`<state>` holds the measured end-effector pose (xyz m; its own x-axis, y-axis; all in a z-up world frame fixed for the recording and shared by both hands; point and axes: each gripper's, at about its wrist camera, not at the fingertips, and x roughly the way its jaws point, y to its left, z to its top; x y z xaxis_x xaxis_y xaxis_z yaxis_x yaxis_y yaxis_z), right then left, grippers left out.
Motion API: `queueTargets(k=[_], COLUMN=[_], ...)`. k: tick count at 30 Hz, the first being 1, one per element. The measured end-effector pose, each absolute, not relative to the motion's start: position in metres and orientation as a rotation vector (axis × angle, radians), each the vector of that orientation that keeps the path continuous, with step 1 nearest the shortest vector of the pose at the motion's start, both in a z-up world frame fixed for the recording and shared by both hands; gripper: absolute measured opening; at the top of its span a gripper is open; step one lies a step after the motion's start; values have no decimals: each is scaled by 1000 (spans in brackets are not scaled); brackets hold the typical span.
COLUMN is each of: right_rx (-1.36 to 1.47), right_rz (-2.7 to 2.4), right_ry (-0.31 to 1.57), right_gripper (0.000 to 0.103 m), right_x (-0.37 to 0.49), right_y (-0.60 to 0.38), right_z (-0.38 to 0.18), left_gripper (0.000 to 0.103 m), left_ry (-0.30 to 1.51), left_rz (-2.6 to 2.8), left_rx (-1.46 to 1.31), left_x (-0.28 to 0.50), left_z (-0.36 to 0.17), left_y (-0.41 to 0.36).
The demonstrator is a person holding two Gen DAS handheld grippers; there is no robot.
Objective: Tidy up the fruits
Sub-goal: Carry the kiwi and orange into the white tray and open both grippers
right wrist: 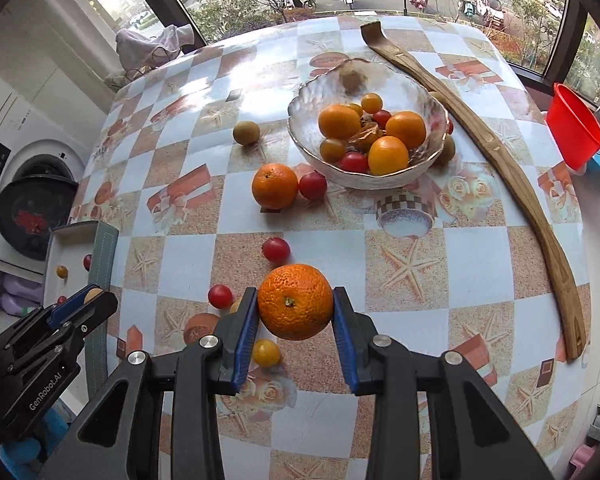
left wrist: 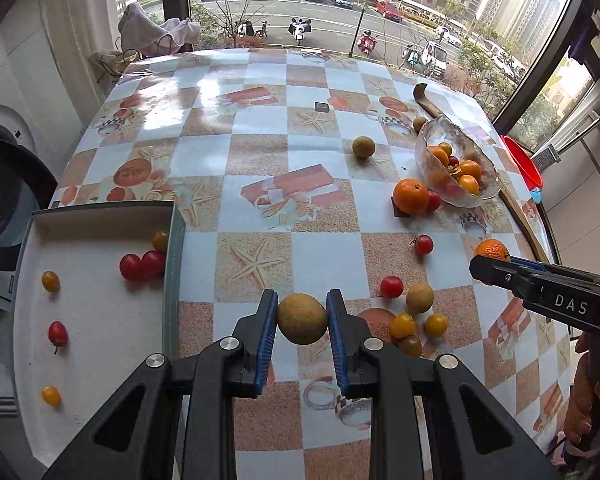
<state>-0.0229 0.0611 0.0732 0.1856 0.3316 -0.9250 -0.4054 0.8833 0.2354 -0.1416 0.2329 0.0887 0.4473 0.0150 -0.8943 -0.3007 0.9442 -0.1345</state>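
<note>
wooden backscratcher [right wrist: 496, 152], red funnel [right wrist: 574, 126] (table edge), washing machine [right wrist: 28, 184]

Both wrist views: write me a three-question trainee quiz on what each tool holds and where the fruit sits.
1. True or false: the left tool grips a tan longan.
2. Multiple choice: the right tool holds A) a cherry tomato, B) a mandarin orange, C) nothing.
3. Fill in: the red and yellow cherry tomatoes at the left lie in the white ____, while mandarins fill the glass bowl.

Key: 1 true; 2 B; 3 tray.
</note>
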Motion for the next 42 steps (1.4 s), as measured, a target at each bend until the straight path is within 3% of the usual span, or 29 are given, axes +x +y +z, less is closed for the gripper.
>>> queueTargets(k=[25, 42], right_rx=[-341, -466], right_rz=[934, 995], right_ry=[1312, 1333], right_gripper=[39, 39], right_x=[-125, -161], right_y=[288, 362], right_z=[65, 26], left_gripper=[26, 27], left_ry=[1116, 1182], left_rz=[597, 674], left_rx=[-472, -490], left_x=[-305, -330], left_z=[63, 24], left_y=[366, 390])
